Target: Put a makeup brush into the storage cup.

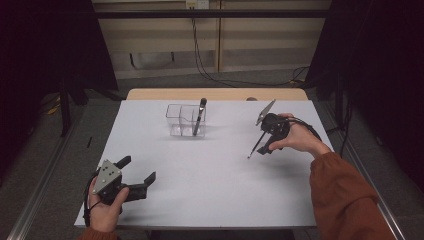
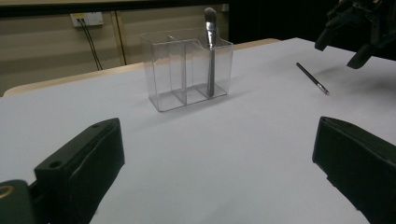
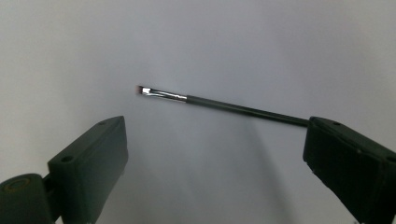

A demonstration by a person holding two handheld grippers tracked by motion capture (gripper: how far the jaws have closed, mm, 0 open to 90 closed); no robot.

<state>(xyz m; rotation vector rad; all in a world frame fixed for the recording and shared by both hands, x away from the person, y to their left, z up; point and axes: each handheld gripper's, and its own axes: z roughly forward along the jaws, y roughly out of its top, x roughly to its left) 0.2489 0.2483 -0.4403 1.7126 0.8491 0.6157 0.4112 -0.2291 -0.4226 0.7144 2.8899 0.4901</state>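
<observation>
Dim walls and dark curtains ring the white counter (image 1: 200, 185) where we work, with cables trailing down the far wall. Near the far middle of the counter stands a clear organiser (image 1: 186, 120) with several compartments; a large brush (image 1: 199, 116) stands upright in its right-hand compartment, bristles up.

Our right tongs (image 1: 261, 146) hang above the right part of the counter, pointing down at a thin brush (image 1: 257, 145). In the right gripper view that thin brush (image 3: 219, 105) lies flat on the white surface, bristle end to the left, its handle running behind the right jaw. The jaws stand wide apart on either side of it, and we cannot tell whether the right one touches the handle.

Our left tongs (image 1: 137, 170) rest low at the near left corner, jaws spread wide with nothing between them. From the left gripper view the organiser (image 2: 187, 70) sits ahead, and the thin brush (image 2: 312, 78) lies well to its right, under the right tongs (image 2: 352, 39).
</observation>
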